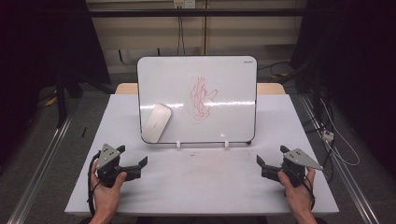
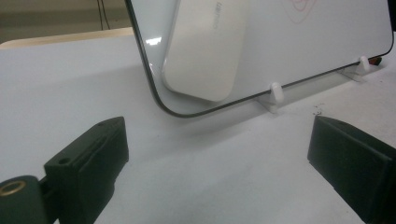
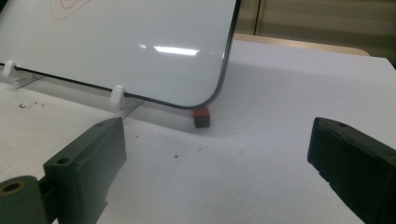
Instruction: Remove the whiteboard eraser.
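Nearest edge of the white surface [image 1: 205, 182]: left hand-held gripper [image 1: 134, 157] held in the person's left hand [image 1: 106, 193], jaws spread wide, nothing between them. In the left gripper view the two black jaws frame bare surface.

Right hand-held gripper [image 1: 271, 157] held in the right hand [image 1: 299, 193], mirrored at the right side of the surface. Jaws likewise spread wide apart, empty. Both rest low near the surface, well apart from each other.

Middle of surface: a few dark specks [image 3: 28, 105] just in front of the board.

Farther back: whiteboard [image 1: 219, 74] standing tilted, its lower edge held in two small white clips [image 2: 276, 92]. Red scribble [image 1: 201, 98] near the board's centre. White eraser [image 1: 157, 122] stuck on the board's lower left face, slanted. In the left gripper view it sits straight ahead, beyond the jaws.

Right gripper view: small red-and-black block [image 3: 201, 116] on the surface under the board's lower corner.
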### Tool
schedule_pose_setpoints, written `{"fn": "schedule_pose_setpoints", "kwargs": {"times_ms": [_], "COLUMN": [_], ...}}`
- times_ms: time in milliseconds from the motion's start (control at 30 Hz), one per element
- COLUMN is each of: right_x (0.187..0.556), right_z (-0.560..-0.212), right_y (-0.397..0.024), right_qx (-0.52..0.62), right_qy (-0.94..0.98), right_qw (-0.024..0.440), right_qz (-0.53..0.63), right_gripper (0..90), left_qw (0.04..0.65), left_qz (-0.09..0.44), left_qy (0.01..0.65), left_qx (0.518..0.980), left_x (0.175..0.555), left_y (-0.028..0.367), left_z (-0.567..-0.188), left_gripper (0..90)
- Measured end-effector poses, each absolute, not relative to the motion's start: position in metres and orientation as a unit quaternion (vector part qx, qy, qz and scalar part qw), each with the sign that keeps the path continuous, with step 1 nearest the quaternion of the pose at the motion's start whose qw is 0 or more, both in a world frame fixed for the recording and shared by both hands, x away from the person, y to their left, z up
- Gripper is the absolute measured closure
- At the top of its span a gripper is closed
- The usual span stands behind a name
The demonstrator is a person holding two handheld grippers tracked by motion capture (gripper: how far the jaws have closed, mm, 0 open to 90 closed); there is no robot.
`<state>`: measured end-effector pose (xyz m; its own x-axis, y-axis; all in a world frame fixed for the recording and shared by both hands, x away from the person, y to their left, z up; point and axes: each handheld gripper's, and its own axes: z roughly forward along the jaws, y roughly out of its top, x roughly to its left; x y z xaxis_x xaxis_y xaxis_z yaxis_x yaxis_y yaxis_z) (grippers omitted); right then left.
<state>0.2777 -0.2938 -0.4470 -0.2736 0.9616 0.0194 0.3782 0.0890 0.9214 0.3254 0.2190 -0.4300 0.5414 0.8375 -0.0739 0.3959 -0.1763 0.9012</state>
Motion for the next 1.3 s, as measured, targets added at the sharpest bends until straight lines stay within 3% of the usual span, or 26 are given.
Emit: {"fn": "schedule_pose_setpoints", "kwargs": {"times_ms": [300,367,733,1300], "right_x": [0.279,0.279,0.279,0.283], "right_z": [-0.448,-0.448,-0.449,-0.451], "right_y": [-0.295,-0.295,-0.295,-0.292], "right_qx": [0.507,0.508,0.51,0.506], "right_qy": [0.662,0.664,0.669,0.675], "right_qw": [0.321,0.321,0.314,0.306], "right_qz": [0.448,0.446,0.441,0.441], "right_gripper": [4.5,4.5,4.3,4.6], "left_qw": [0.471,0.463,0.466,0.437], "left_qz": [0.221,0.238,0.201,0.215], "left_qy": [0.433,0.446,0.415,0.406], "left_qx": [0.737,0.728,0.755,0.773], "left_x": [0.331,0.331,0.342,0.382], "left_y": [0.217,0.216,0.206,0.184], "left_z": [-0.43,-0.429,-0.42,-0.399], "left_gripper": [6.3,6.9,4.8,6.2]}}
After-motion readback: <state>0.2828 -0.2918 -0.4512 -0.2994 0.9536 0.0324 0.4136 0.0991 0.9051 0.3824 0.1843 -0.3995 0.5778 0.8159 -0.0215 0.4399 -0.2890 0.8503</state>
